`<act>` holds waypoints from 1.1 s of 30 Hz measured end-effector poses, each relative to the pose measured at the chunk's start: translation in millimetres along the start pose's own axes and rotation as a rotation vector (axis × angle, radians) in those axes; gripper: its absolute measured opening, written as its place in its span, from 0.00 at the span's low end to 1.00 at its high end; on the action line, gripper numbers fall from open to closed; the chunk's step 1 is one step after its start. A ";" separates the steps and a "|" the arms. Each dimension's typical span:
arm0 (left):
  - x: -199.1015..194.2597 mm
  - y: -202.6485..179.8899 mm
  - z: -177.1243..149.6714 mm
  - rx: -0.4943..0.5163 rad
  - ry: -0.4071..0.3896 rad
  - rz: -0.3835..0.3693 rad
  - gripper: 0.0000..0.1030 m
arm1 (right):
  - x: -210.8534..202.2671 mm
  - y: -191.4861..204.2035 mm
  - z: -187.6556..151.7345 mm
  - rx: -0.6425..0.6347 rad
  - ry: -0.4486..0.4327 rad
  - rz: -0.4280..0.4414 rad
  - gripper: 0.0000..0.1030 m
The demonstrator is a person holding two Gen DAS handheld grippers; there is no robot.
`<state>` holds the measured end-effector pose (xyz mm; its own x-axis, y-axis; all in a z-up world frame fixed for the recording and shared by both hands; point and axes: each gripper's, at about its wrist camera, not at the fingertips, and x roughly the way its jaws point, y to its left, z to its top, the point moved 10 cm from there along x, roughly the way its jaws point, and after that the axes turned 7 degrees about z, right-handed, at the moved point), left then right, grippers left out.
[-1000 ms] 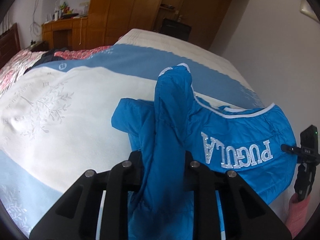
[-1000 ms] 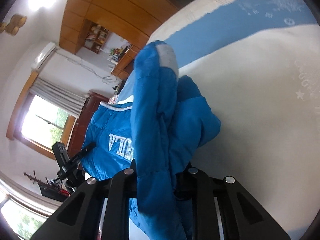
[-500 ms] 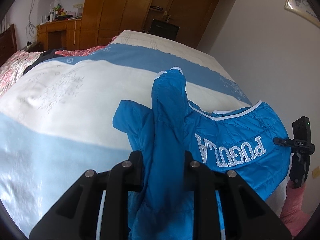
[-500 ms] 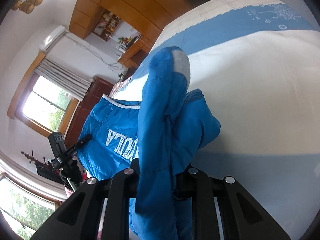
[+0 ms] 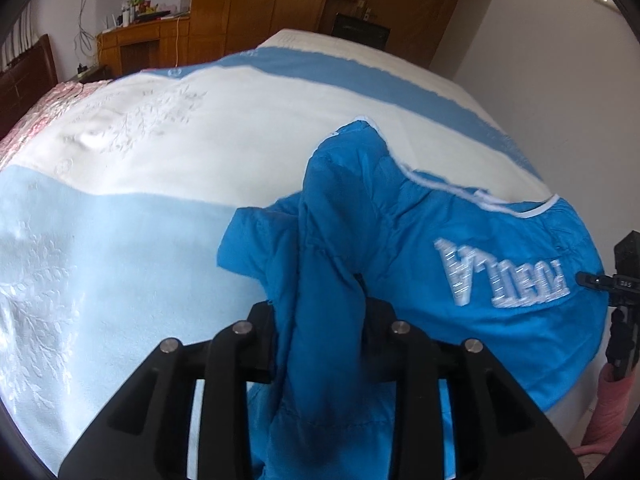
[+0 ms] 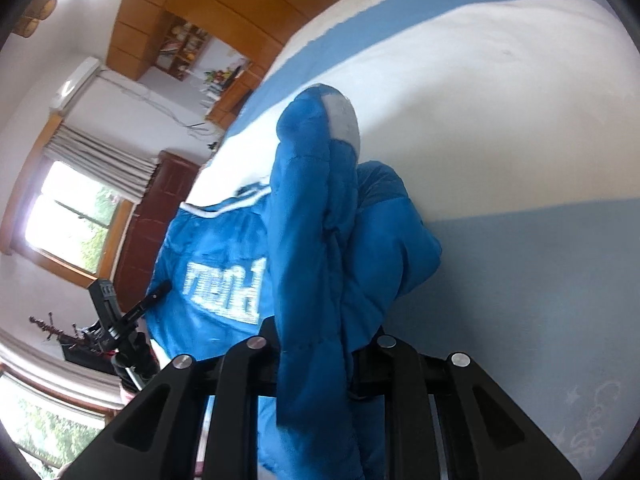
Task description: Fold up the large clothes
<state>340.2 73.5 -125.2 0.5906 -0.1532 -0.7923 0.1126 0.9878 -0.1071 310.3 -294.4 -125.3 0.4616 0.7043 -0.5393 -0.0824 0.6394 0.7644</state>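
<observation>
A bright blue padded jacket (image 5: 460, 240) with white lettering (image 5: 504, 276) and white trim hangs stretched between my two grippers over the bed. My left gripper (image 5: 320, 340) is shut on a bunched fold of the jacket, its sleeve draping over the fingers. My right gripper (image 6: 316, 352) is shut on another fold of the jacket (image 6: 312, 240), with a grey cuff (image 6: 342, 120) sticking up. The right gripper also shows at the right edge of the left wrist view (image 5: 616, 300), and the left gripper in the right wrist view (image 6: 132, 316).
A bed with a white and light-blue blanket (image 5: 140, 200) lies under the jacket. Wooden wardrobes and a desk (image 5: 160, 40) stand behind it. A white wall (image 5: 540, 60) is on the right. A window with curtains (image 6: 72, 208) shows in the right wrist view.
Both grippers have carried the jacket further over the bed and lower, so the blanket looms larger. The grips on the jacket are unchanged.
</observation>
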 end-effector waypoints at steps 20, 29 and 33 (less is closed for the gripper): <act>-47.5 9.6 -23.5 -0.075 -0.100 0.148 0.62 | -58.0 4.2 -26.0 -0.185 -0.271 -0.266 0.69; -92.4 -56.5 -42.4 0.019 -0.204 0.181 0.65 | -41.2 71.6 -73.1 -0.396 -0.330 -0.351 0.44; -83.6 -91.2 -57.0 0.096 -0.214 0.173 0.68 | -12.4 73.1 -86.9 -0.382 -0.314 -0.334 0.25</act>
<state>235.0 -2.3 -83.5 0.7619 0.0055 -0.6477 0.0642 0.9944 0.0839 221.8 -229.6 -93.4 0.7517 0.3579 -0.5540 -0.1728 0.9175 0.3582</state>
